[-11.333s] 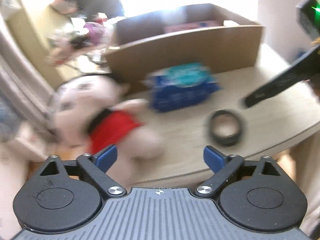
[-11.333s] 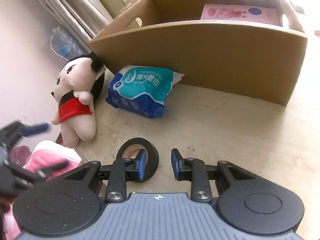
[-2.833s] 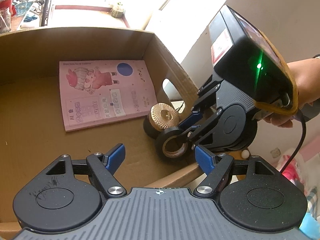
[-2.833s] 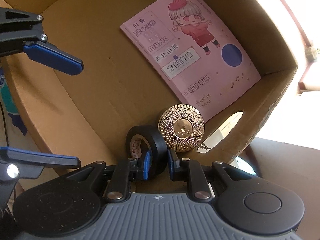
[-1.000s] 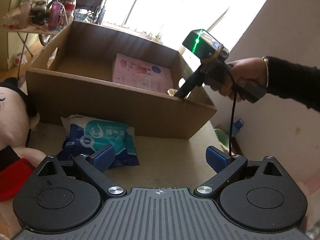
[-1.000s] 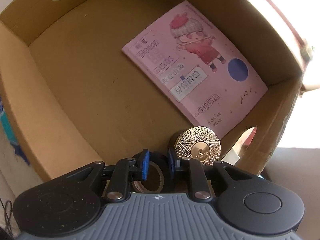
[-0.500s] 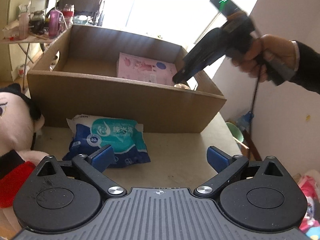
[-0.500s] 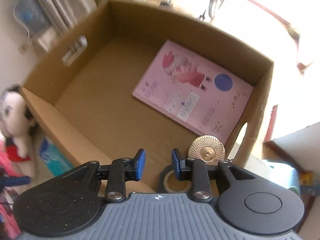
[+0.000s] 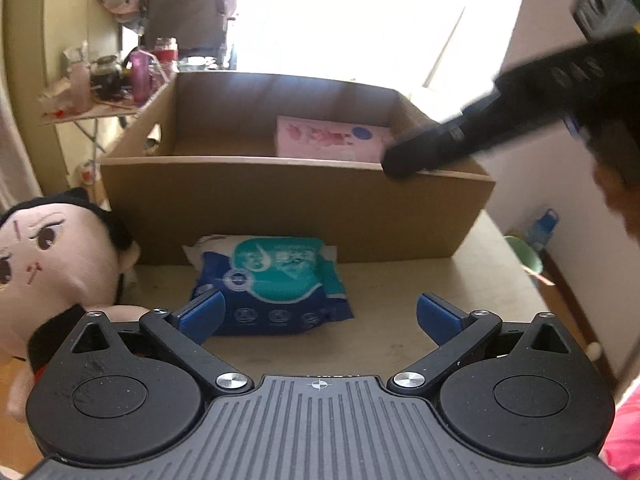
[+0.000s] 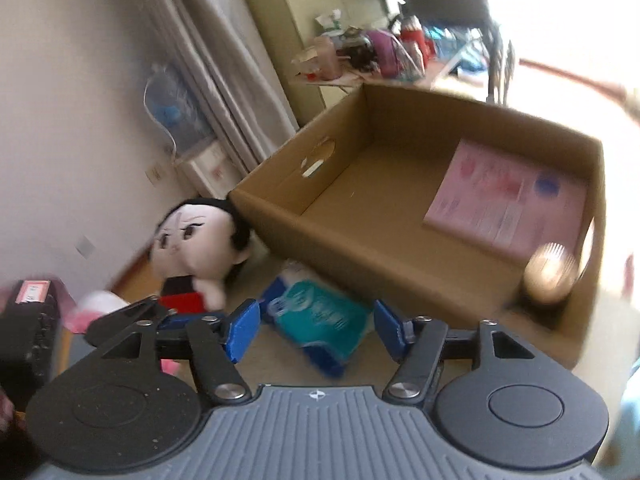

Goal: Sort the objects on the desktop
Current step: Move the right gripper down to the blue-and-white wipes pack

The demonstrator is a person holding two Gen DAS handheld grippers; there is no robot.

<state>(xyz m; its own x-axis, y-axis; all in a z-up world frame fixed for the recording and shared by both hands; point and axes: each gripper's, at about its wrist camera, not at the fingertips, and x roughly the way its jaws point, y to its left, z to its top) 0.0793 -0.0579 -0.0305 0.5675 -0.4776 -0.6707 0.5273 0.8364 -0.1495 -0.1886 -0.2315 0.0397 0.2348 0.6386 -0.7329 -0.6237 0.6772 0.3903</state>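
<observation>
A blue and teal wet-wipes pack (image 9: 272,284) lies on the tabletop (image 9: 400,292) in front of the cardboard box (image 9: 296,204). A plush doll (image 9: 48,256) with black hair and a red top lies to its left. My left gripper (image 9: 318,316) is open and empty, low over the table just short of the pack. My right gripper (image 10: 316,326) is open and empty, high above the pack (image 10: 324,320); it shows blurred at the upper right of the left wrist view. In the box (image 10: 400,256) lie a pink booklet (image 10: 508,204) and a gold round lid (image 10: 552,272). The tape roll is hidden.
A side table with bottles and clutter (image 9: 116,80) stands behind the box. Curtains and a wall (image 10: 120,100) are at the left. A green bowl (image 9: 524,256) sits on the floor past the table's right edge. Something pink (image 9: 624,432) is at the lower right.
My right gripper has opened wider, let go of the tape roll in the box, and pulled up and back towards the wipes pack. My left gripper has moved closer to the pack.
</observation>
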